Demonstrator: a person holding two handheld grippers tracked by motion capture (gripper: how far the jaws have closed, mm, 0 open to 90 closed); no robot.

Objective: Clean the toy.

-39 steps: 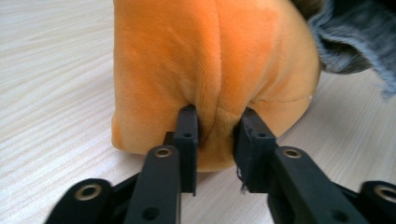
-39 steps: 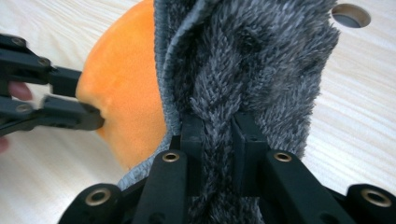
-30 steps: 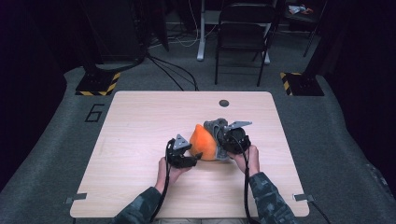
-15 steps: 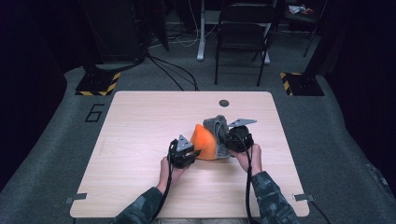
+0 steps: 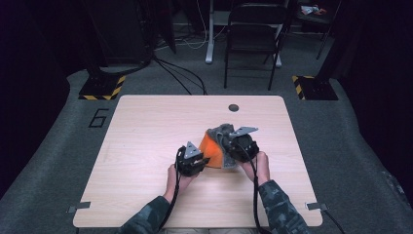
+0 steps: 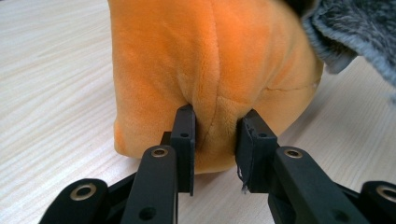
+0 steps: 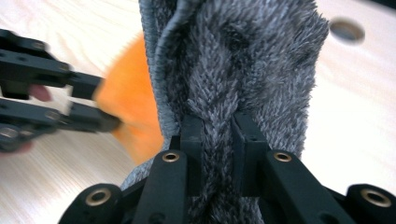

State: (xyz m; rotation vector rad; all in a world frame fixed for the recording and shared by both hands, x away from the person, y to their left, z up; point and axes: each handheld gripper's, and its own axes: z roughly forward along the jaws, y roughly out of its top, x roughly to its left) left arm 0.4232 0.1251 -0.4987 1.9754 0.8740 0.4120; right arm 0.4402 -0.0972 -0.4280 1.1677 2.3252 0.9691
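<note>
The plush (image 5: pixel 213 152) is soft orange pile with a grey fuzzy part (image 7: pixel 243 70) at its 3 o'clock, lying near the middle of the table (image 5: pixel 146 131). A "6" (image 5: pixel 99 118) marks the floor at the table's 10 o'clock. The left hand-held gripper (image 6: pixel 215 135) has just been closing and now pinches an orange fold it was clear of a second ago; the right hand-held gripper (image 7: pixel 217 135) is clamped on grey fur

I read just one marking from here: a dark "6" (image 5: pixel 99 117) painted on the grey floor (image 5: pixel 58 146) just beside the table's (image 5: pixel 146 126) far left corner.
</note>
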